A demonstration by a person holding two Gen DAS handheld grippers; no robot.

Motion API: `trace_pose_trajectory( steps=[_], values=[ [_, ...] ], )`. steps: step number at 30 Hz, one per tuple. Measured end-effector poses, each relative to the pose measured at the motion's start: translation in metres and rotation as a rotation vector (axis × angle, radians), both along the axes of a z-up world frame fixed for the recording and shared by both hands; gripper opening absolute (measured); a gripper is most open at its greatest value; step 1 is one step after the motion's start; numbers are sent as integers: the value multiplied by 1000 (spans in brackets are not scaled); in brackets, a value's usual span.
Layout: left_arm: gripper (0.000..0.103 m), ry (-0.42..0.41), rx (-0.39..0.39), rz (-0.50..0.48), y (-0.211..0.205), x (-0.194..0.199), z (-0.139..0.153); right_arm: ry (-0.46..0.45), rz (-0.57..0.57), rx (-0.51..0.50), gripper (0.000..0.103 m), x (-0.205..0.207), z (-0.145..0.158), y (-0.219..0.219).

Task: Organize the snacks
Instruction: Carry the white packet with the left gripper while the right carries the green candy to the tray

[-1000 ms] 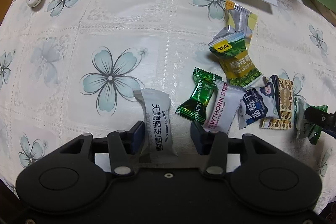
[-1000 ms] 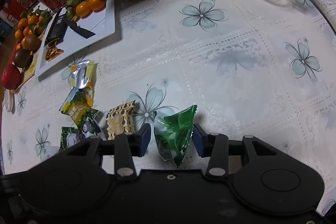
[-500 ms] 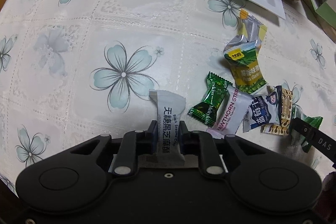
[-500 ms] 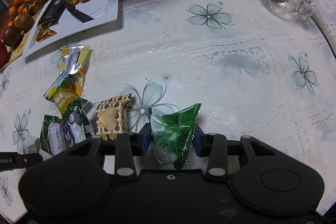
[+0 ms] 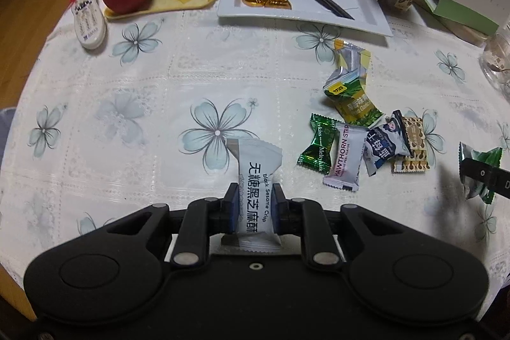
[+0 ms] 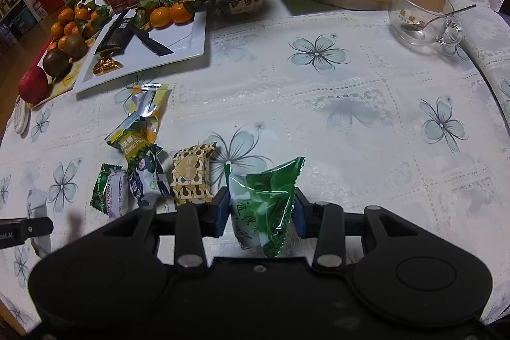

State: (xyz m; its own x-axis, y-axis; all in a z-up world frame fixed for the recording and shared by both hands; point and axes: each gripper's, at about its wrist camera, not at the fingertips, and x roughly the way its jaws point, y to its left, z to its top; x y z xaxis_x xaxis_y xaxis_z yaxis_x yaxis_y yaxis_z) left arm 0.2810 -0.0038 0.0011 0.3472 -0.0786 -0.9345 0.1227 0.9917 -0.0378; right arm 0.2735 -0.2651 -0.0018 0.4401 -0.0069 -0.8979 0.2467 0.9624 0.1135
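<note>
Both grippers have lifted since a second ago. Left gripper (image 5: 254, 202) is clamped on the white sesame pack (image 5: 257, 184), raised off the tablecloth (image 5: 127, 117); loose snacks (image 5: 347, 160) lie to its right. Right gripper (image 6: 261, 212) pinches the green packet (image 6: 266, 199), with the patterned candy (image 6: 191, 176) just left.

Left tool (image 5: 254, 202): pads clamped tight on a white packet, pointing steeply down. Right tool (image 6: 261, 208): pads pinching a green packet, same steep down angle, off the bench.
</note>
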Motion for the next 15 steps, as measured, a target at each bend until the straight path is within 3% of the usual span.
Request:
trace_pose_trajectory(
  steps=[8, 15],
  values=[
    [26, -270, 90, -62, -2, -64, 47, -103, 60, -63, 42, -68, 29, 24],
    [26, -268, 66, -31, 6, -116, 76, -136, 41, -31, 42, -139, 63, 38]
  ],
)
